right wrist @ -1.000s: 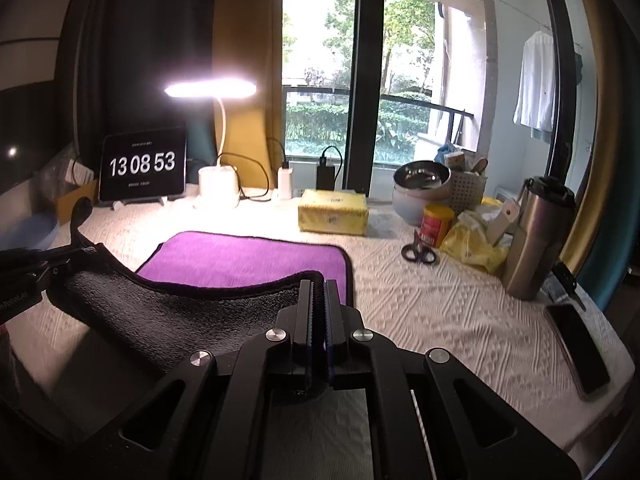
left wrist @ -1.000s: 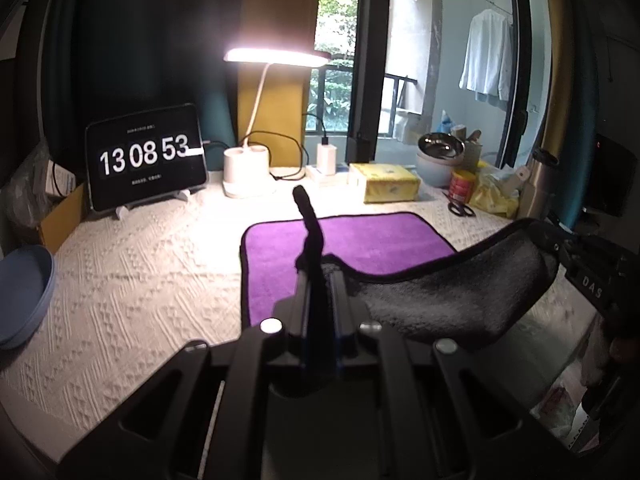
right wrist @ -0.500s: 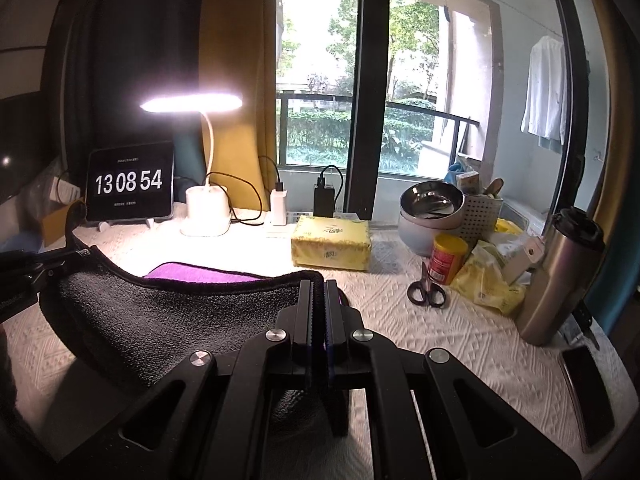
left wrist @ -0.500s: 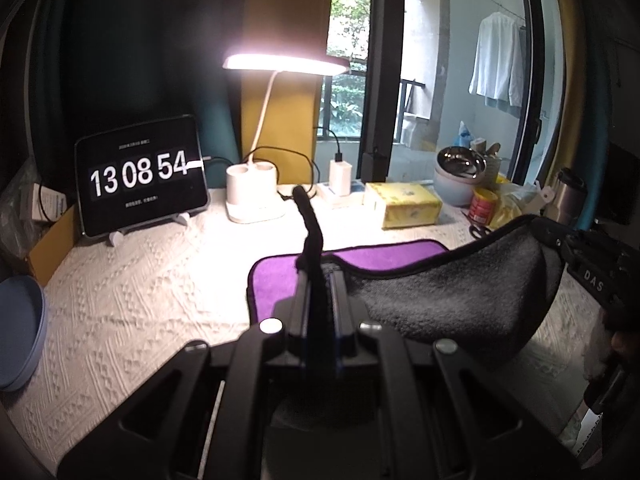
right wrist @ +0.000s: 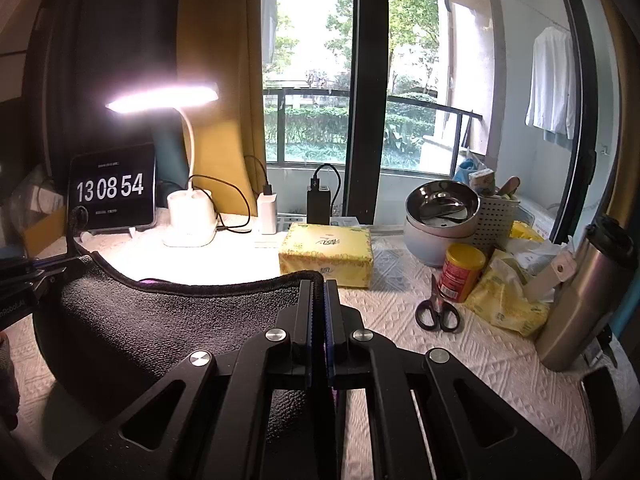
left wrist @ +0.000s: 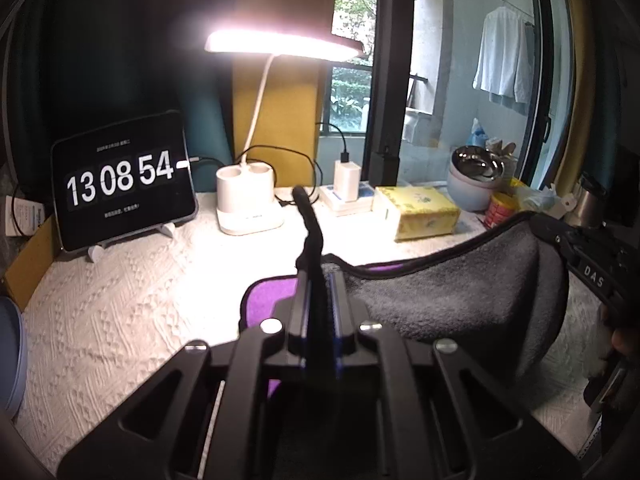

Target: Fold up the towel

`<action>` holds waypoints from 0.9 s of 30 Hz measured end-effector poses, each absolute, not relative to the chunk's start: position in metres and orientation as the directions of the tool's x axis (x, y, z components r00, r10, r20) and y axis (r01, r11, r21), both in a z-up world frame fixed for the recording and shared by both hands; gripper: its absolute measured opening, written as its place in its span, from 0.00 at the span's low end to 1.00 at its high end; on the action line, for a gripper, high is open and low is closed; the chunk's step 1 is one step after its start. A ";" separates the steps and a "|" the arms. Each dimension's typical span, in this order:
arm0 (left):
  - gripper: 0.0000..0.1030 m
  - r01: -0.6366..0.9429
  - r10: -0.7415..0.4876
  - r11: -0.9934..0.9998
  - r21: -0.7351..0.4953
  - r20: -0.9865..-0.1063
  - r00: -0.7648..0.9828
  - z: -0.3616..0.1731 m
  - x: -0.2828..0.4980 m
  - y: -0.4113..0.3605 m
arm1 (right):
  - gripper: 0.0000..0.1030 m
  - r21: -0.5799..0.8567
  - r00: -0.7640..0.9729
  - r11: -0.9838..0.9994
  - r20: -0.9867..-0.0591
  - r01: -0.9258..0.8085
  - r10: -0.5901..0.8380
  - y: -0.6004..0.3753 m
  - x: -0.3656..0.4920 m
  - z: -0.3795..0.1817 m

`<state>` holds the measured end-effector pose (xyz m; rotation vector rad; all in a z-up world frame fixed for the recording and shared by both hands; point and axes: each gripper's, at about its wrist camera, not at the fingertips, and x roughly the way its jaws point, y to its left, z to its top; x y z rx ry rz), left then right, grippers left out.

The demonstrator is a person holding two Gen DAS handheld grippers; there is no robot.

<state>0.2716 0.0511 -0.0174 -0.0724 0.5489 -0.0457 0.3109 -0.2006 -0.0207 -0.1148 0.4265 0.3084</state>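
The towel (left wrist: 452,304) is purple on one face and dark grey on the other, with a black hem. My left gripper (left wrist: 318,280) is shut on its left near corner; a hem tip sticks up above the fingers. My right gripper (right wrist: 318,292) is shut on the other near corner. The near edge hangs lifted between them, grey side towards me (right wrist: 172,320), sagging in the middle. A small purple patch (left wrist: 268,300) still lies on the white tablecloth. The right gripper also shows at the right of the left wrist view (left wrist: 592,276).
At the back stand a clock tablet (left wrist: 120,180), a lit desk lamp (left wrist: 248,200), chargers, a yellow tissue box (right wrist: 326,254), steel bowls (right wrist: 440,208), a red can (right wrist: 460,272), scissors (right wrist: 436,312) and a steel flask (right wrist: 580,300). A blue plate (left wrist: 8,356) lies at the left edge.
Both grippers have carried the towel's near edge up and forward towards the back of the table. Much less purple shows now; the grey underside covers most of it.
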 end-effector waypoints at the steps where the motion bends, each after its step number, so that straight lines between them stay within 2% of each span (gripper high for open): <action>1: 0.09 0.024 -0.066 0.996 -0.086 -0.522 0.850 -0.019 0.277 0.053 | 0.05 -0.044 0.864 0.947 -0.424 -0.317 0.270 -0.200 0.314 -0.022; 20: 0.09 0.012 -0.052 0.997 -0.073 -0.588 0.807 -0.060 0.353 0.061 | 0.05 -0.006 0.803 0.947 -0.532 -0.322 0.269 -0.184 0.389 -0.059; 27: 0.11 -0.016 -0.042 0.997 -0.081 -0.661 0.749 -0.078 0.370 0.066 | 0.05 -0.017 0.772 0.954 -0.591 -0.300 0.232 -0.180 0.405 -0.074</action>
